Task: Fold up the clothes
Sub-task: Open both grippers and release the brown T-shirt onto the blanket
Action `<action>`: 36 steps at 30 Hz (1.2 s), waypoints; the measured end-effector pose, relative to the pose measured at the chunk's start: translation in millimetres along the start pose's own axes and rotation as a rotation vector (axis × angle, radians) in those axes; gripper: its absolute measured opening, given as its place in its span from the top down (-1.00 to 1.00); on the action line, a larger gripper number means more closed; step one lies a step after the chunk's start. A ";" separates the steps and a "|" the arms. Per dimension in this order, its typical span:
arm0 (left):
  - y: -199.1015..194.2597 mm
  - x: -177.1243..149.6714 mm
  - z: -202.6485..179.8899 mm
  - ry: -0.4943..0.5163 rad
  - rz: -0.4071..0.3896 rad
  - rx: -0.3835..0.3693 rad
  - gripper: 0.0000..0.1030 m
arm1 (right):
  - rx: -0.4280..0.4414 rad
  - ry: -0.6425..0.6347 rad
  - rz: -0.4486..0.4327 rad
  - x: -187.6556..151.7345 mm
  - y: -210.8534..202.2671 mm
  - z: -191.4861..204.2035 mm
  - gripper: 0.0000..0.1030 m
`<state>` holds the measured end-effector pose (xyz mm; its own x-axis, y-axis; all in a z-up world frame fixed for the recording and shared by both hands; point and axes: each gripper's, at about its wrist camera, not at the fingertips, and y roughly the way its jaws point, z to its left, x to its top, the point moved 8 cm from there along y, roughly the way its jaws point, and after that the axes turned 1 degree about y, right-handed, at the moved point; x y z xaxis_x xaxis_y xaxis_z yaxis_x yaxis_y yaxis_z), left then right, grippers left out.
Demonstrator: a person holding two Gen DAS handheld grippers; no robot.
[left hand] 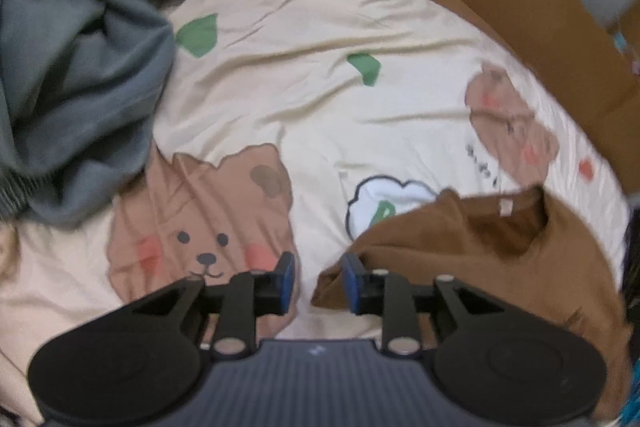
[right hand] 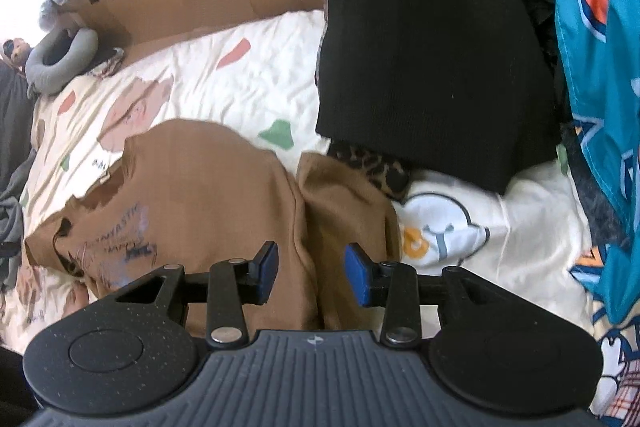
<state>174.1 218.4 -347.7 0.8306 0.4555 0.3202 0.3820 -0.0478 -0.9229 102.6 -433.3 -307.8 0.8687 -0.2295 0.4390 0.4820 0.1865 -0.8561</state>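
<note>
We find the brown T-shirt lying on the cream bear-print bedsheet, neck opening away from the grippers, chest print facing up. It is neither flat nor squared: one sleeve juts out at the right side, with a ridge of cloth running along the seam beside it, and the left shoulder area is rumpled. This could suit a shirt laid out for folding or one partway through a sleeve fold; we cannot settle which.

The left gripper hovers at the shirt's left edge, its pads spread apart with nothing between them; one pad sits just beside the cloth's corner. The right gripper hangs over the sleeve seam, likewise spread and empty.

In our judgement, a sound fold here calls for each gripper to take a single layer at an edge, not a bunched handful, and for both to keep the cloth taut between them so that the crease runs straight. The ridge by the sleeve wants smoothing before any crease is set.

A folded black garment rests on a leopard-print piece near the sleeve. A grey garment lies heaped at far left.
</note>
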 end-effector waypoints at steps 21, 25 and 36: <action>64.4 18.1 -37.8 0.029 0.037 -0.145 -0.07 | 0.134 -0.123 -0.003 56.3 100.3 77.1 0.15; 74.3 25.5 -53.1 0.054 0.036 -0.169 -0.16 | 0.156 -0.160 0.021 63.6 129.0 91.2 0.15; 97.1 35.6 -105.1 0.130 0.047 -0.223 -0.18 | 0.202 -0.168 0.009 100.6 178.1 111.3 0.08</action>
<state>283.3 136.5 -403.5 0.8891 0.3304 0.3167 0.4101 -0.2678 -0.8719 288.6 -316.8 -385.8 0.8719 -0.0681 0.4850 0.4723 0.3788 -0.7959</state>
